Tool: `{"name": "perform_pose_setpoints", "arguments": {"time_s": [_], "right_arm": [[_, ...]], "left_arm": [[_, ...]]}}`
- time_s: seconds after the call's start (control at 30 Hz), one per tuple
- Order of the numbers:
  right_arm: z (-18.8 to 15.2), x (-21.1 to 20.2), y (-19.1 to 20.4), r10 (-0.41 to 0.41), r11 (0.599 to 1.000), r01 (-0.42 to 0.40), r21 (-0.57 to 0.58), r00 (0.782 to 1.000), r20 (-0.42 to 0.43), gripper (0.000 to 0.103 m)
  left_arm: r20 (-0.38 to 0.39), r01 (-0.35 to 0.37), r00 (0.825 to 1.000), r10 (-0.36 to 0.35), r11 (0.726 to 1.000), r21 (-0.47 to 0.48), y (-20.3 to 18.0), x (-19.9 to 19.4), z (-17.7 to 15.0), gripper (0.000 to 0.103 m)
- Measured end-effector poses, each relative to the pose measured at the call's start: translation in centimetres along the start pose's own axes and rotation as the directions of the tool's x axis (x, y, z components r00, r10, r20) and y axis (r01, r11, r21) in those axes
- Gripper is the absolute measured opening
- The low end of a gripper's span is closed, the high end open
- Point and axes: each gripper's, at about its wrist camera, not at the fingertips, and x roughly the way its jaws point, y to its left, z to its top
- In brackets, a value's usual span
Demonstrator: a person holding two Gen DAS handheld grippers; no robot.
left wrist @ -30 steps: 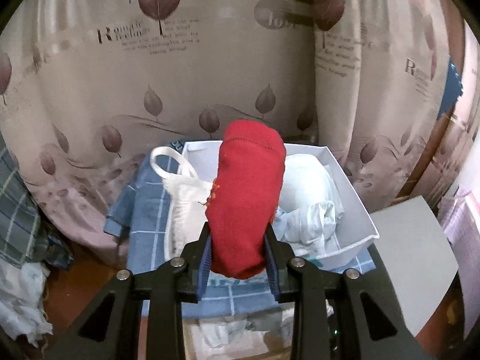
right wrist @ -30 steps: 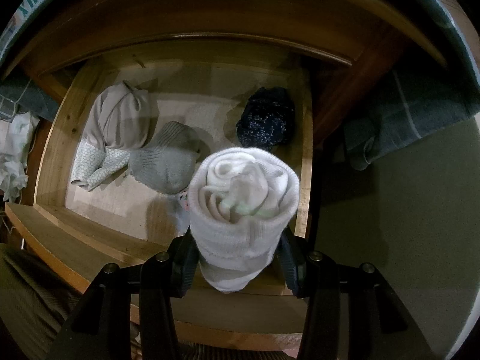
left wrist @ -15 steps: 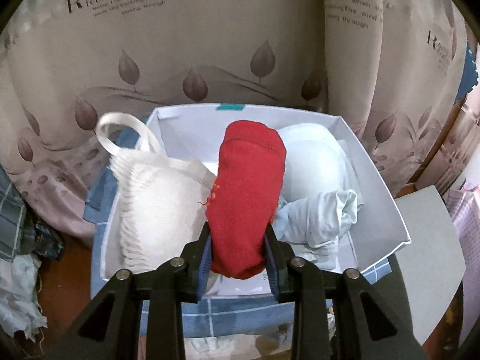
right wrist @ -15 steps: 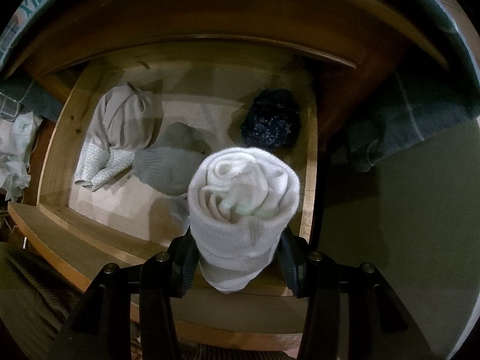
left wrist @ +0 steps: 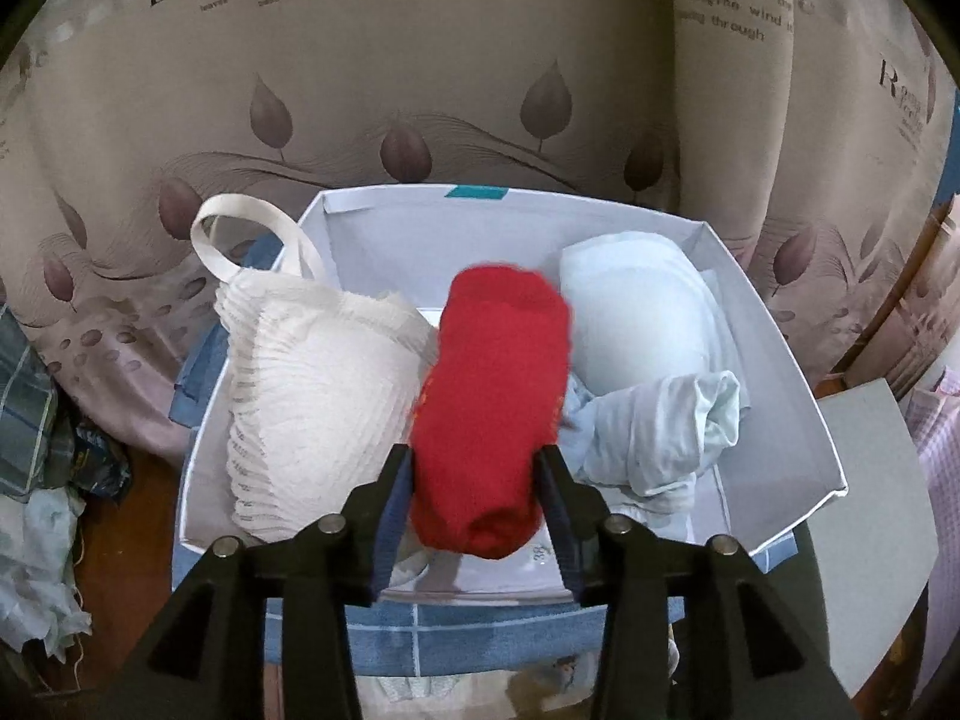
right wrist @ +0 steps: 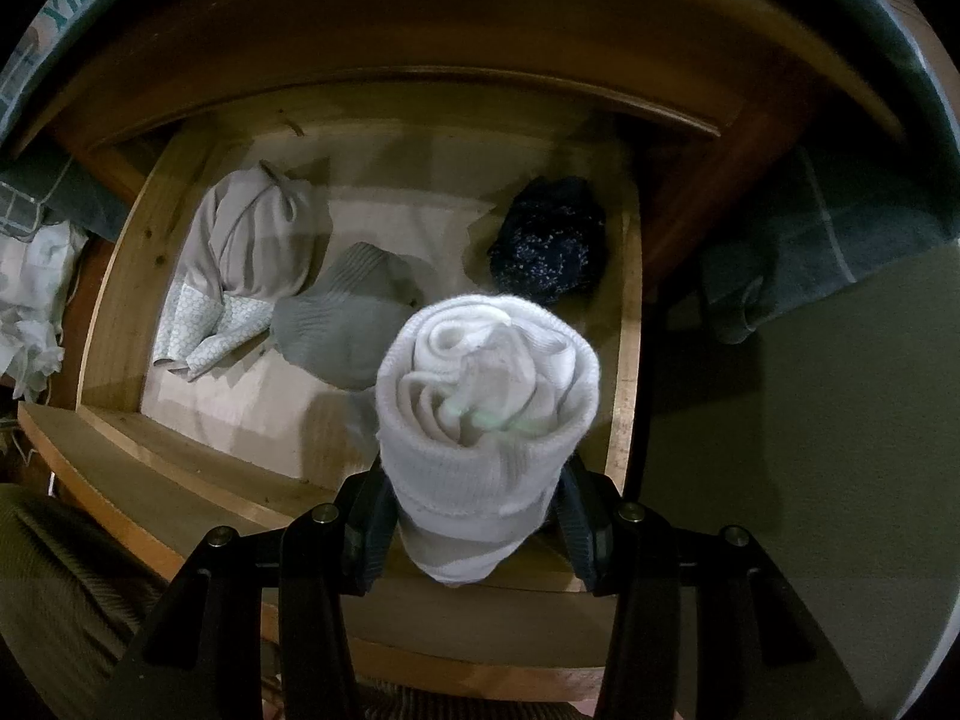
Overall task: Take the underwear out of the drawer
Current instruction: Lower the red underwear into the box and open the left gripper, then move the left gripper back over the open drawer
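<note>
In the left wrist view my left gripper point(left wrist: 477, 510) is shut on a red rolled garment point(left wrist: 495, 402), held over the white box point(left wrist: 804, 420). The box holds a cream bra point(left wrist: 312, 384), a pale blue bra point(left wrist: 636, 312) and a light blue cloth point(left wrist: 666, 432). In the right wrist view my right gripper point(right wrist: 477, 531) is shut on a white rolled garment point(right wrist: 486, 396), held above the open wooden drawer point(right wrist: 114, 312). The drawer holds a beige folded garment point(right wrist: 252, 252), a grey roll point(right wrist: 348, 330) and a dark blue roll point(right wrist: 549, 252).
A leaf-print curtain point(left wrist: 420, 72) hangs behind the box. A blue checked cloth point(left wrist: 480, 636) lies under the box, with a grey board point(left wrist: 864, 510) at the right. Crumpled clothes point(left wrist: 36, 480) lie at the left. A grey-green towel point(right wrist: 810, 252) lies right of the drawer.
My left gripper has moved forward and down over the white box with the red garment. My right gripper has held almost still above the drawer with the white roll.
</note>
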Motion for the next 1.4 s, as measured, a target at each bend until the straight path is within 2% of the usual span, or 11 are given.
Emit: {"name": "perform_pose_setpoints", "arguments": {"time_s": [0.37,0.7,0.8,0.97,1.13,1.4], "right_arm": [[0.0,0.1,0.1,-0.012,1.000,0.012,-0.008,1.000,-0.002,0.044],[0.2,0.3,0.2,-0.029,0.999,0.028,-0.016,1.000,-0.005,0.044],[0.2,0.3,0.2,-0.029,0.999,0.029,-0.015,1.000,-0.006,0.044],[0.2,0.4,0.4,-0.041,0.999,0.040,-0.023,0.999,-0.005,0.044],[0.2,0.4,0.4,-0.051,0.998,0.051,-0.026,0.999,-0.004,0.044],[0.3,0.5,0.5,-0.066,0.997,0.066,-0.033,0.998,-0.007,0.044]], "left_arm": [[0.062,-0.020,0.998,0.018,0.999,0.028,0.8,-3.7,-1.2,0.050],[0.181,-0.086,0.981,0.073,0.994,0.064,1.9,-9.2,-5.8,0.051],[0.184,-0.111,0.978,0.099,0.992,0.057,2.6,-9.7,-7.9,0.053],[0.135,-0.152,0.980,0.145,0.987,0.046,3.9,-8.2,-12.0,0.054],[0.019,-0.157,0.987,0.157,0.988,-0.006,5.5,-4.6,-16.1,0.054],[-0.045,-0.186,0.982,0.185,0.982,-0.026,6.2,-0.3,-20.5,0.054]]}}
